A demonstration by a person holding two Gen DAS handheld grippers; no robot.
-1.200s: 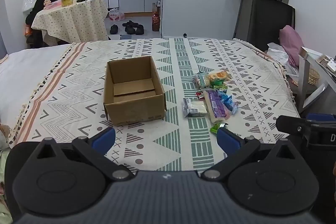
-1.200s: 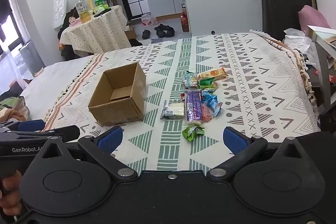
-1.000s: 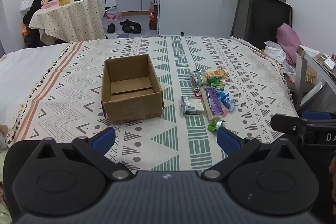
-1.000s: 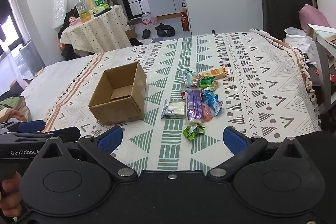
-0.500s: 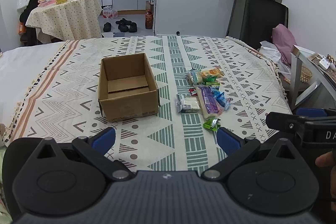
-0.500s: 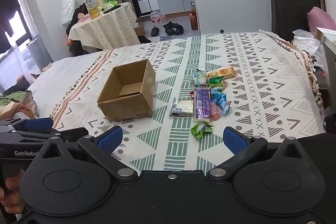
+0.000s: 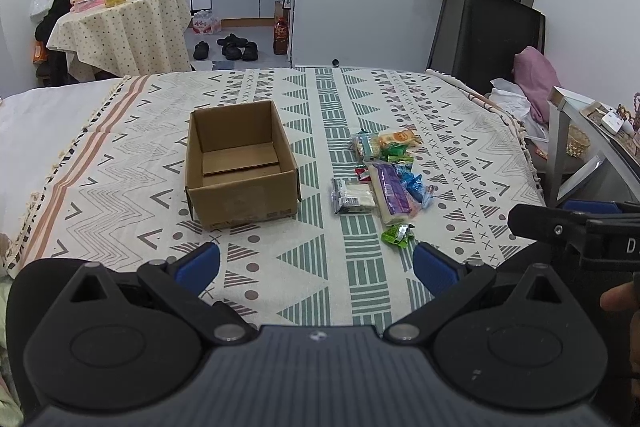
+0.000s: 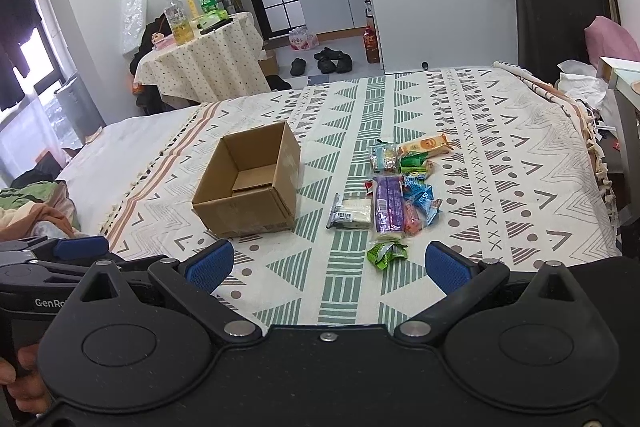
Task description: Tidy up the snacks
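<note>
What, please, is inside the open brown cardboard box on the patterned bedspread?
The open brown cardboard box holds no snacks; only its own folded bottom flaps show. Its near wall hides the front strip of the floor.

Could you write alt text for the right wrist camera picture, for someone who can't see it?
An open right gripper hovers over a patterned bedspread, facing an empty cardboard box and a loose pile of snack packets to its right. A cluttered room lies beyond.

Patterned bed (image 7: 460, 131) carries cardboard box (image 7: 240, 167) beside snacks (image 7: 384, 179).
</note>
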